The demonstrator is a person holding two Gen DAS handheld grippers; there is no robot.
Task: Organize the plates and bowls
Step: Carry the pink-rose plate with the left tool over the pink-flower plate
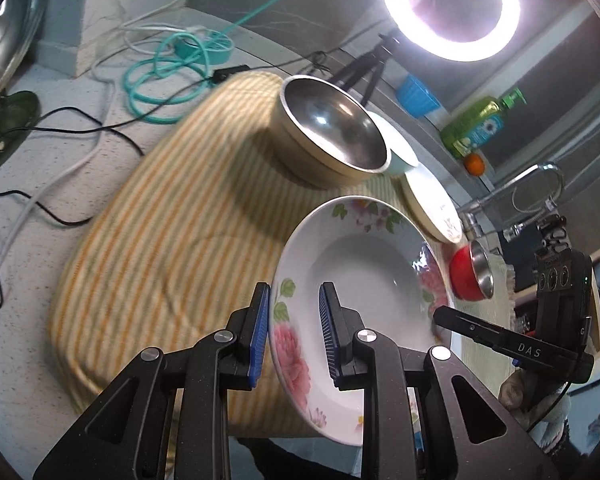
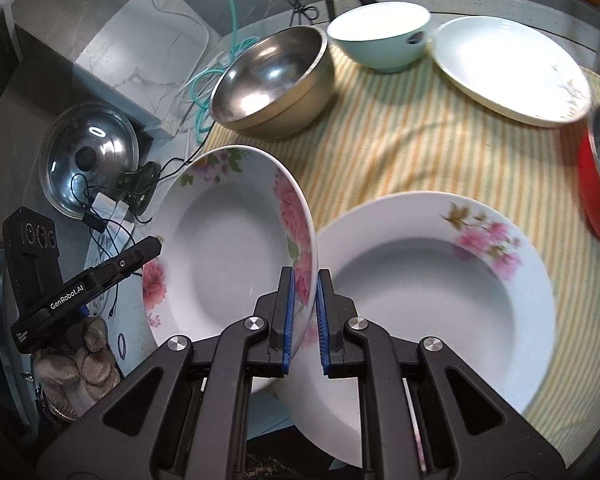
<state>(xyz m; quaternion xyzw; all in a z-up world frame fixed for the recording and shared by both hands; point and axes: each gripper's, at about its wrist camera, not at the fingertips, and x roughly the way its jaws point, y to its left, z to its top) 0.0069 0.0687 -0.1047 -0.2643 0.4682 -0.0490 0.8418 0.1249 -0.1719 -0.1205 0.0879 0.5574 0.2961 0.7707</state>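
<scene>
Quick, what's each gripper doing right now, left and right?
Left gripper: closed on the rim of the floral plate.
Right gripper: closed on the same floral plate's opposite rim.

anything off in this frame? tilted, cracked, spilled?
No spill or damage shows. One oddity: the floral plate is tilted steeply, held at opposite rims by the left tool and right tool, above a second floral plate lying on the striped cloth.
</scene>
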